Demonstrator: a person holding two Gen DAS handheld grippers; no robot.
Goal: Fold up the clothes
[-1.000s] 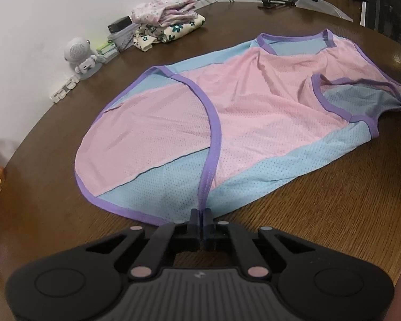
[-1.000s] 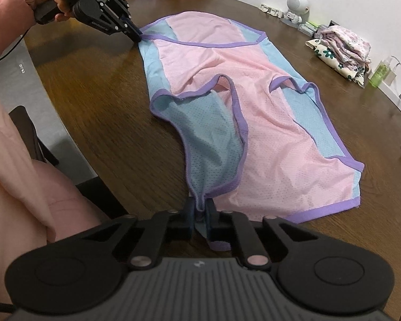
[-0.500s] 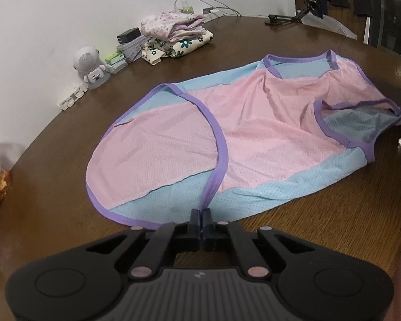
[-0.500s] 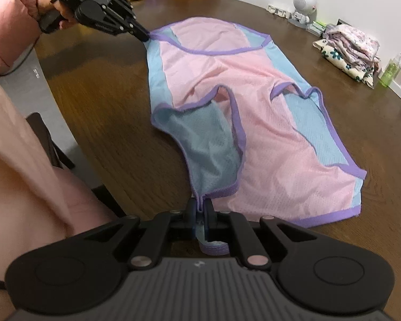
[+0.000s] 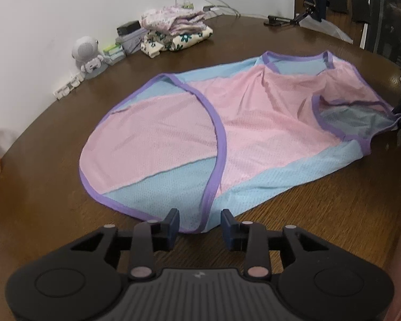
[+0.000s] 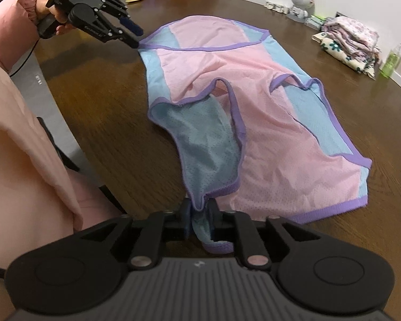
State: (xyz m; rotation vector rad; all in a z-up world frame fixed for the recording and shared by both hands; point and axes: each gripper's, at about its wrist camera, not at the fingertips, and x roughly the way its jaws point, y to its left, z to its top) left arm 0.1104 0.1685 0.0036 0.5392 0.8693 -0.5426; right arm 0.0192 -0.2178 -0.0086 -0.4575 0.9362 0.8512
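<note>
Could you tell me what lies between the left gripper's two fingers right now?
The garment's purple-trimmed corner lies on the table between the left gripper's parted fingers, seen in the left wrist view.

Both wrist views look steeply down (opposite ends), sharing the garment (image 5: 254, 123).

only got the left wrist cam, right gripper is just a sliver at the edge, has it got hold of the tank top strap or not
Observer: The right gripper jaws have just been opening. The shoulder strap of the mesh tank top is between them; I cannot tell whether the pads press on it.
Operator: any fabric past the jaws
Observer: Yes, the strap's purple-trimmed end hangs out on the camera side of the jaws.
Operator: anything hidden on the wall side
Observer: A small green bottle stands beside the folded floral clothes.
</note>
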